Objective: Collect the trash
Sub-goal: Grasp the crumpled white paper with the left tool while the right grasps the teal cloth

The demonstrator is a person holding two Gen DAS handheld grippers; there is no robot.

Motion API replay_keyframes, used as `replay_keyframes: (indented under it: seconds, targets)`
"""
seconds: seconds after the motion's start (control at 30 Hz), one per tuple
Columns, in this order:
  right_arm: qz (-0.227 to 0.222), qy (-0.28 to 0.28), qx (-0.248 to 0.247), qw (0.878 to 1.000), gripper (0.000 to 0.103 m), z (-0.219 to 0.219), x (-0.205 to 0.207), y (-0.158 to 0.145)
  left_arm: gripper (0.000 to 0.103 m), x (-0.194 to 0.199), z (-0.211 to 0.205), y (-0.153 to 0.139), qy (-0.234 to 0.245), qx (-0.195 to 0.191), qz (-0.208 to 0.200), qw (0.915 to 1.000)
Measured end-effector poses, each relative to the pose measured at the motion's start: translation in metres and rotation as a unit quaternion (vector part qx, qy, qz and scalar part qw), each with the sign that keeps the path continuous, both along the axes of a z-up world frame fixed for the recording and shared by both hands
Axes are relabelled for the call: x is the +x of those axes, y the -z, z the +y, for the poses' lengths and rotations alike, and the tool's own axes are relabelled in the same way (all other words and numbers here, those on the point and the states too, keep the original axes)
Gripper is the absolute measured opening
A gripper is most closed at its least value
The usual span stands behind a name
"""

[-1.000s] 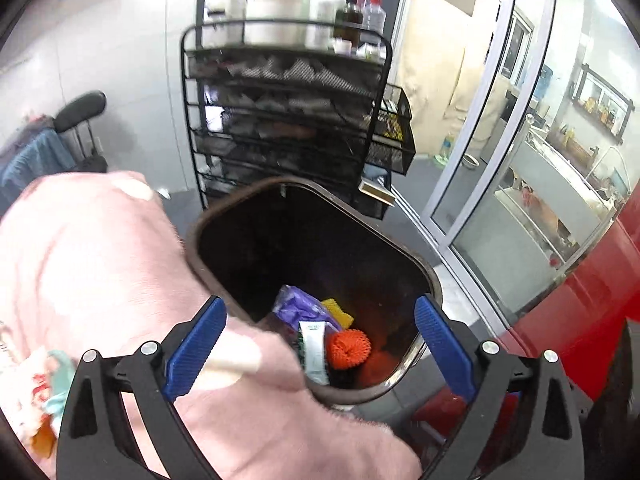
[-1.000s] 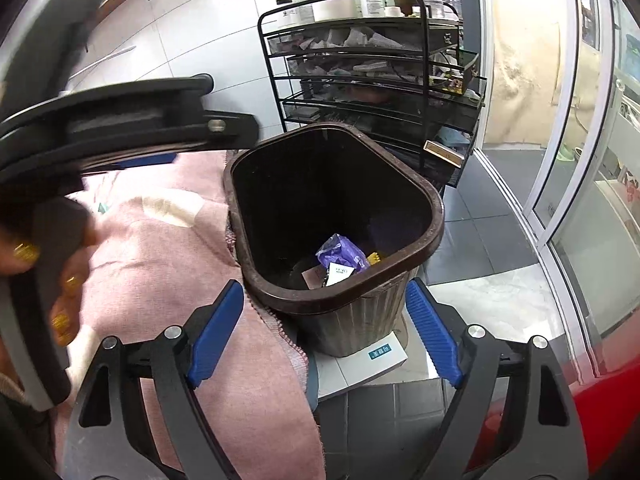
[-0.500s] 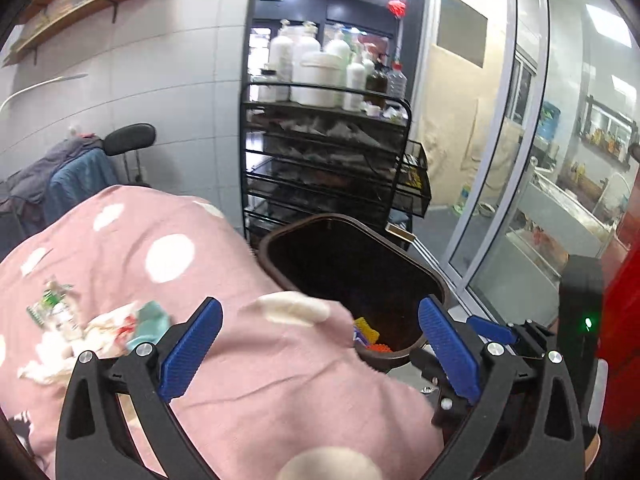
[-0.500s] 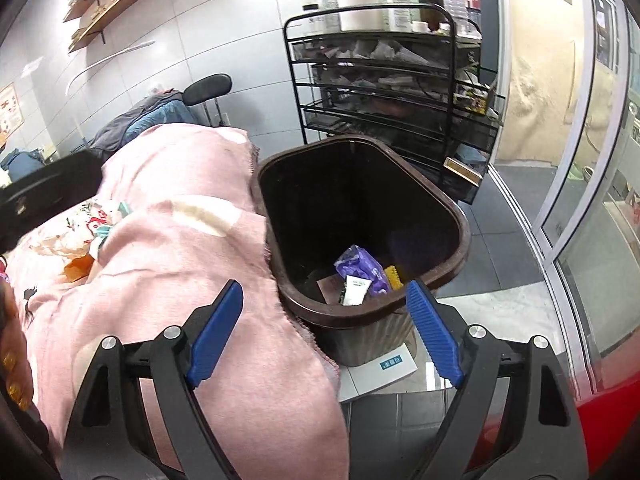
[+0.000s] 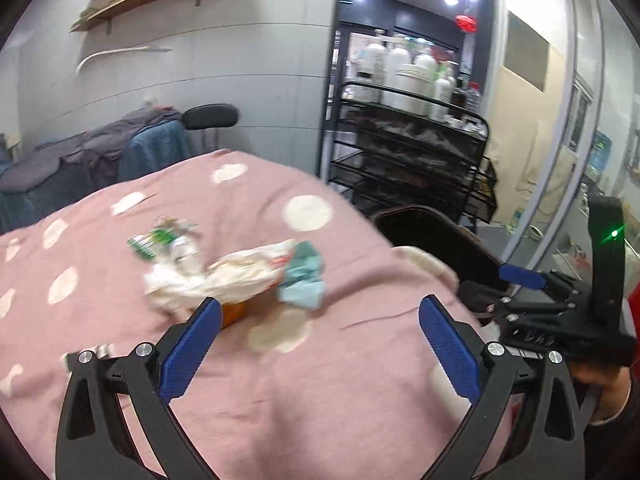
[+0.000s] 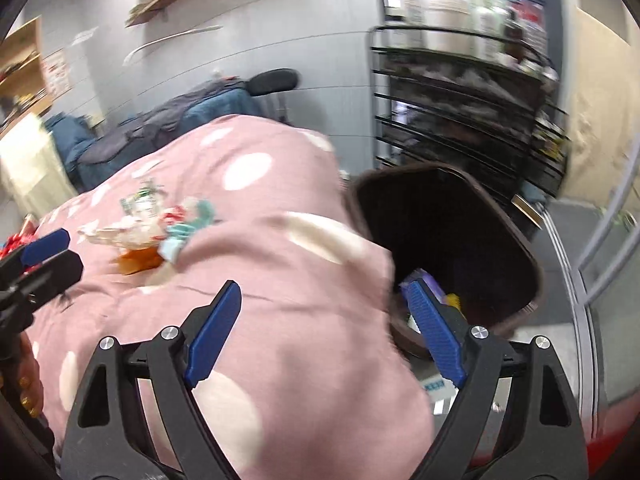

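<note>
While both claws hang over the bed, this is how things lie, largest first.

Pink blanket (image 5: 280,380): covers the bed, dotted with white spots; all the loose trash lies on it.
Wire rack (image 5: 408,160): black, stands against the wall behind the bin, white bottles on its top shelf.
Trash bin (image 6: 452,232): dark brown, stands just beside the bed's edge; a purple wrapper and something yellow lie in its bottom.
Left gripper (image 5: 320,344): jaws spread wide, nothing between the blue pads, pointing down at the trash heap.
Right gripper (image 6: 324,336): jaws spread wide and empty, over the blanket's edge next to the bin.
Trash heap (image 5: 224,276): crumpled white wrapper, just ahead of the left claw.
Teal scrap (image 5: 302,280): touching the heap's right end.
Green-printed packet (image 5: 160,238): behind the heap.
Orange piece (image 5: 236,312): tucked under the white wrapper, partly hidden.
</note>
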State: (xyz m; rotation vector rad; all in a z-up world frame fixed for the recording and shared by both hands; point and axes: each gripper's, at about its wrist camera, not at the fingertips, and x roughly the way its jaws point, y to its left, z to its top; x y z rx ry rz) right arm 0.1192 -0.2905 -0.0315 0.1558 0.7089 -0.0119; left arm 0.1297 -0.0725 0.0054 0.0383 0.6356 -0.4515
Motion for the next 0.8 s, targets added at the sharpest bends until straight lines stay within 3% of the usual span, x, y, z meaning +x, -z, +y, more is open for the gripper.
replay_keyframes:
  seconds: [0.2, 0.4, 0.6, 0.8]
  targets:
    - [0.018, -0.076, 0.034, 0.996, 0.085, 0.040, 0.025, -0.007, 0.097, 0.001, 0.059, 0.013, -0.059, -0.021, 0.031, 0.9975]
    - [0.029, -0.142, -0.021, 0.989, 0.085, 0.094, 0.048, -0.012, 0.097, -0.001, 0.087, 0.020, -0.083, -0.019, 0.035, 0.9957]
    - [0.061, -0.167, -0.073, 0.981, 0.084, 0.127, 0.076, -0.002, 0.097, 0.004, 0.094, 0.026, -0.083, -0.027, 0.048, 0.9950]
    - [0.092, -0.162, -0.117, 0.975, 0.071, 0.132, 0.109, 0.009, 0.097, 0.021, 0.083, 0.029, -0.059, -0.019, 0.055, 0.9966]
